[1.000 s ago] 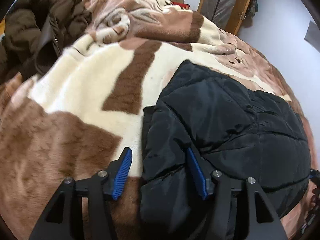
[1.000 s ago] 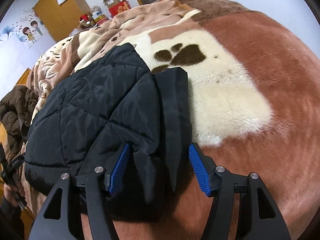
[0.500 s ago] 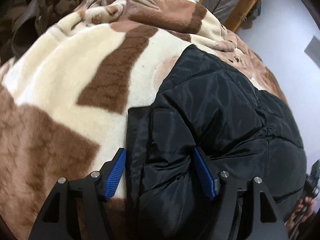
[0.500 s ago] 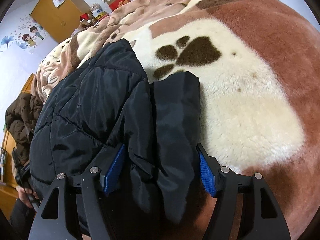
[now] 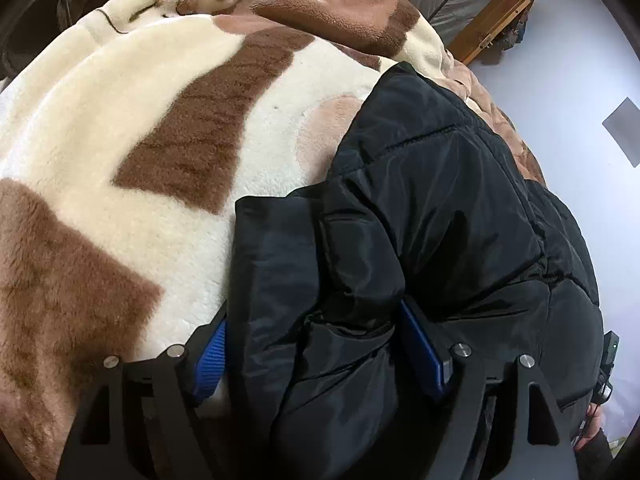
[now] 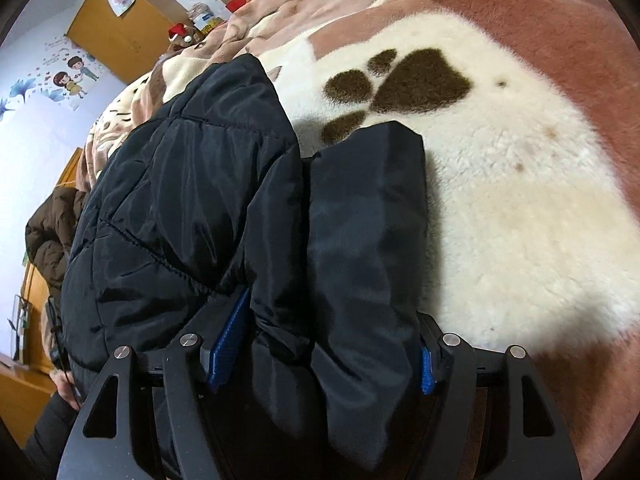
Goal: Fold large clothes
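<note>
Both grippers sank onto black jacket [image 5: 440,220]; left fingers [image 5: 210,356] opening, right apart.

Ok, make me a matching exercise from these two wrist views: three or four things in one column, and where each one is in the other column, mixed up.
Things:
1. black quilted puffer jacket
2. dark brown paw print
3. brown padded coat
4. orange wooden wardrobe

Places:
A. against the back wall
B. bunched at the bed's left edge
C. between both grippers' fingers
D. on the blanket's cream patch

Pairs: 1-C, 2-D, 3-B, 4-A
</note>
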